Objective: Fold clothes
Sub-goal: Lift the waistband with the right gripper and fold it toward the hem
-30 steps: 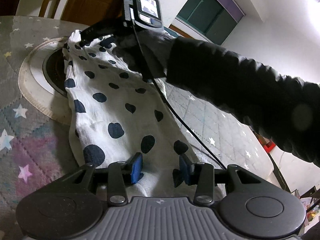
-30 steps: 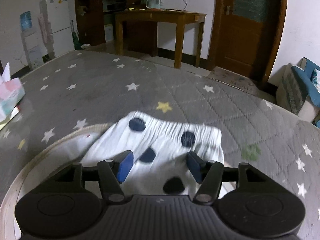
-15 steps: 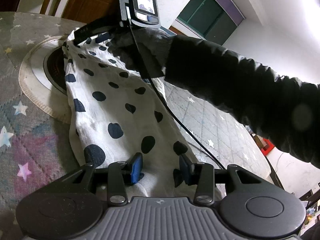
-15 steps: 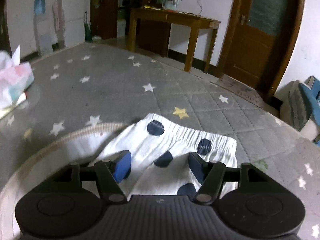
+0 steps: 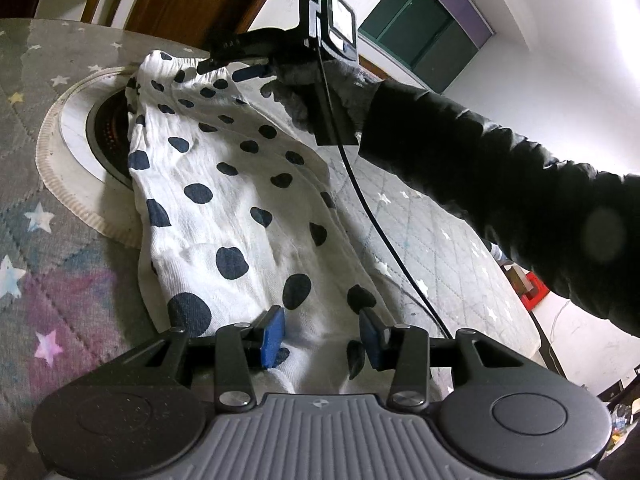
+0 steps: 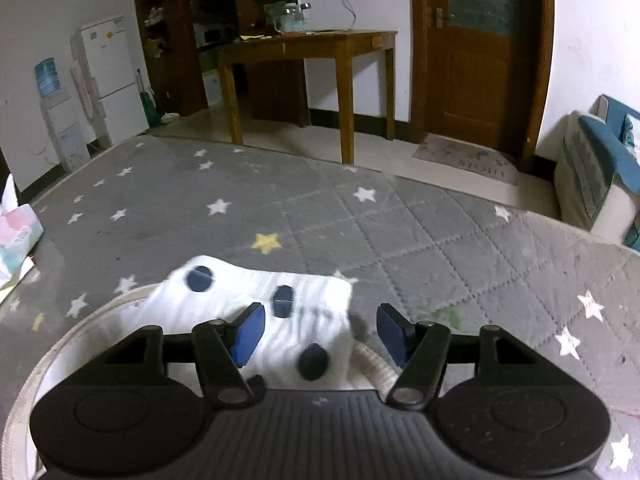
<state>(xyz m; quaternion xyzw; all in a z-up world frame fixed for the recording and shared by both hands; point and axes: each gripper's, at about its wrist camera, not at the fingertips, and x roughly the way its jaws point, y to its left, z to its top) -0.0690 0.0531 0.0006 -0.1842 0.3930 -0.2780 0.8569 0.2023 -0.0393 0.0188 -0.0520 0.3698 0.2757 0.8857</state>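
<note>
Garment position: a white cloth with dark spots is spread from the lower centre of the left wrist view up to its upper left, over a grey star-patterned quilted cover and partly over a round pale-rimmed fitting set in the bench.

Left gripper: the blue fingers are seen apart, with the near end of the cloth lying between them. No pinch is shown.

Right gripper: in the right wrist view the fingers are spread wide, and only the left one overlaps the elasticated edge — the right one hangs past the cloth's corner. In the left wrist view this gripper is seen at the upper centre, held by a gloved hand above the far edge.

Whether a fold is being set up or an end has just been laid down cannot be settled from these views.

Handling notes:
- Both ends should be kept level so that the edges stay parallel.
- The cable trailing from the right gripper should be kept clear of the fabric.
- Thin, crinkled cloth of this kind is judged likely to drag and bunch — each layer should be smoothed flat.
</note>
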